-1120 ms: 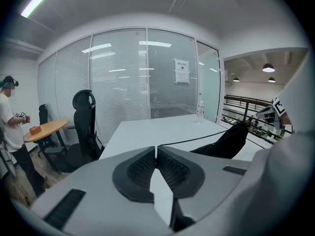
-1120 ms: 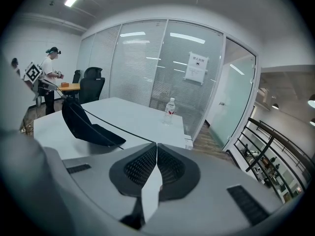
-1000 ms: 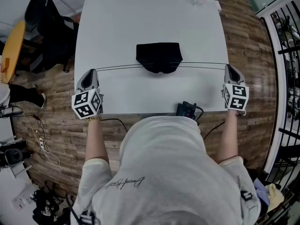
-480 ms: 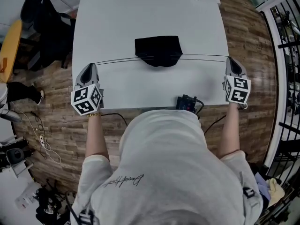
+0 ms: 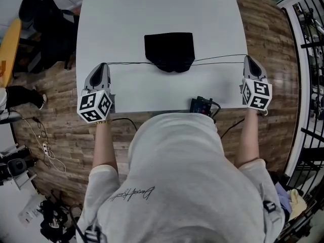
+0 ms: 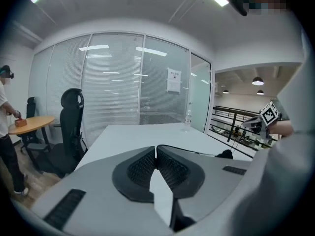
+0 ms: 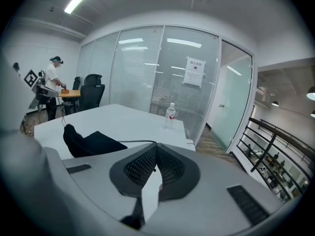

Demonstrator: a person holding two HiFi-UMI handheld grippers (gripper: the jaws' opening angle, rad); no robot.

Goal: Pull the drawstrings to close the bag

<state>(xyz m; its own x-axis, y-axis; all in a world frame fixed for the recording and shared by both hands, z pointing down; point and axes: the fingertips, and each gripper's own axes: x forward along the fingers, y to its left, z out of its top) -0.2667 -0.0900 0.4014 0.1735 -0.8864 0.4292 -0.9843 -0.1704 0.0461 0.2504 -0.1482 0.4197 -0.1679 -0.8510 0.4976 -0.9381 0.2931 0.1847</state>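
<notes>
A: Where is the bag?
B: The black fabric drawstring bag lies midway between the white desk's left and right edges.
A: And the grippers?
B: Left gripper and right gripper, at those edges, each pinch the thin black drawstrings between closed fingers.

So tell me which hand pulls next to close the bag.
Left, probably: the left tool grips a cord inside the table edge, nearer the bag, with room to pull outward; the right tool sits at the edge.
</notes>
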